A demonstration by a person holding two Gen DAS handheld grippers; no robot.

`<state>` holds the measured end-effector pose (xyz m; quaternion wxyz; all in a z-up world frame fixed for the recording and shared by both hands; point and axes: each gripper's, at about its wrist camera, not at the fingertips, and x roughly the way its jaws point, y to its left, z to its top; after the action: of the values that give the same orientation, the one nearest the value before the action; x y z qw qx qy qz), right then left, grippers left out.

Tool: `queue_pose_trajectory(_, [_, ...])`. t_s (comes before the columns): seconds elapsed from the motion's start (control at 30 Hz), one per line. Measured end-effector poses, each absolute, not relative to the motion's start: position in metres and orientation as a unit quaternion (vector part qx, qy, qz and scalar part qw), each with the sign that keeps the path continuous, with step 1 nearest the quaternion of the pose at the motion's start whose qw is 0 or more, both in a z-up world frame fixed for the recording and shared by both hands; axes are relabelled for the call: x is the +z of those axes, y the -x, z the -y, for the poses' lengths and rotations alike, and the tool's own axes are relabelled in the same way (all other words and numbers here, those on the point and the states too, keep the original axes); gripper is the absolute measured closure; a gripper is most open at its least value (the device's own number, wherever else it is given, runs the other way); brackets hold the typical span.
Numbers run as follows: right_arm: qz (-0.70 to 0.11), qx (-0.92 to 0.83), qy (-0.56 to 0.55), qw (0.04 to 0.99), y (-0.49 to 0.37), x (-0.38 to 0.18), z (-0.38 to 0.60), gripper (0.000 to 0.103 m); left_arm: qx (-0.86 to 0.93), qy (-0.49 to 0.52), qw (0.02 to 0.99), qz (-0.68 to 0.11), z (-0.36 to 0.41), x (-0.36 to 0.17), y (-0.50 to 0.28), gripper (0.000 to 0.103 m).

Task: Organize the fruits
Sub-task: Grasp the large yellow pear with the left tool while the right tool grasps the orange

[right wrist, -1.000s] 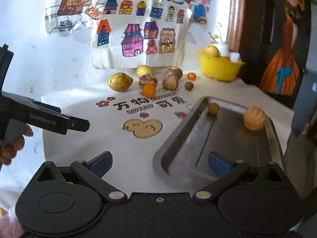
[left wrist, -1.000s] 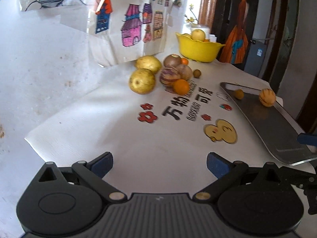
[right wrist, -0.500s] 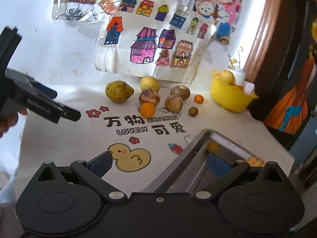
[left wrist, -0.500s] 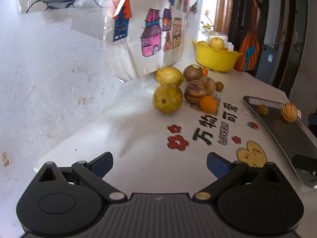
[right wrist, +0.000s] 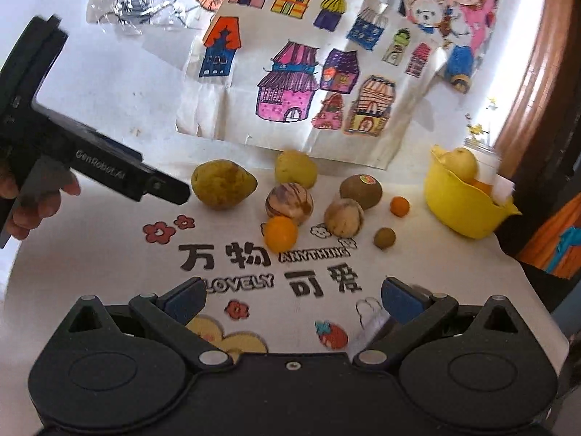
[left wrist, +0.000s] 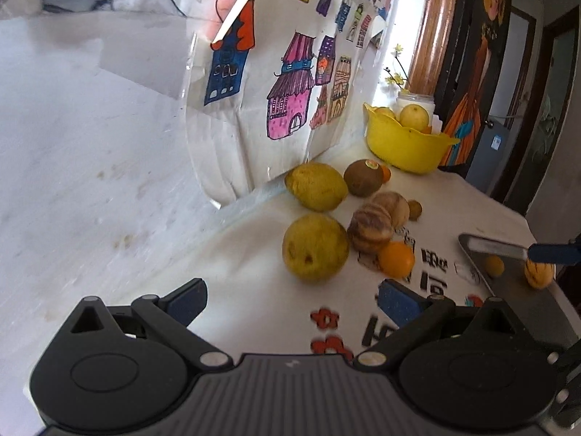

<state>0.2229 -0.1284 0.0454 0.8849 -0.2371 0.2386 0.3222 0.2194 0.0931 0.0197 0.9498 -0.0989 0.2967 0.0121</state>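
Loose fruit lies on the printed white cloth [right wrist: 109, 254]. My left gripper [left wrist: 292, 299] is open and holds nothing, a short way in front of a big yellow-green fruit [left wrist: 314, 249]. Beside that fruit are a striped brown fruit [left wrist: 370, 229], an orange [left wrist: 395, 258], a lemon-shaped fruit [left wrist: 316, 185] and a kiwi [left wrist: 363, 176]. My right gripper [right wrist: 292, 296] is open over the cloth's lettering, facing the orange [right wrist: 279, 232] and the striped fruit [right wrist: 288, 203]. The metal tray [left wrist: 515, 309] at the right holds a small orange fruit [left wrist: 494, 265] and a striped yellow fruit [left wrist: 539, 272].
A yellow bowl [right wrist: 464, 203] with fruit in it stands at the back right by a white jar [left wrist: 415, 100]. Drawings [right wrist: 290, 83] hang on the white wall behind the fruit. A hand [right wrist: 32, 200] holds the left gripper [right wrist: 178, 192] at the left.
Both grippers have moved forward toward the fruit pile. The left one now sits close to the big yellow-green fruit. The right view has lifted off the tray, which has left its view.
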Motion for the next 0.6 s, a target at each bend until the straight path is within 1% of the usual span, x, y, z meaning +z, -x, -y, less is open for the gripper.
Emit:
queue_pose_trajectory(0.3, [-0.249, 0.349, 0.273, 0.861, -0.264, 0.033, 0.105, 0.002, -0.004, 0.119, 0.946, -0.303, -0.102, 0.012, -0.257, 0.001])
queue_pose_trajectory(0.47, [-0.278, 0.374, 0.265, 0.844, -0.284, 0.025, 0.097, 0.011, -0.021, 0.11, 0.945, -0.309, -0.098, 0.006, -0.267, 0.001])
queue_pose_trajectory(0.6, [-0.3, 0.385, 0.262, 0.833, -0.294, 0.018, 0.09, 0.015, -0.033, 0.114, 0.942, -0.312, -0.097, 0.003, -0.274, 0.003])
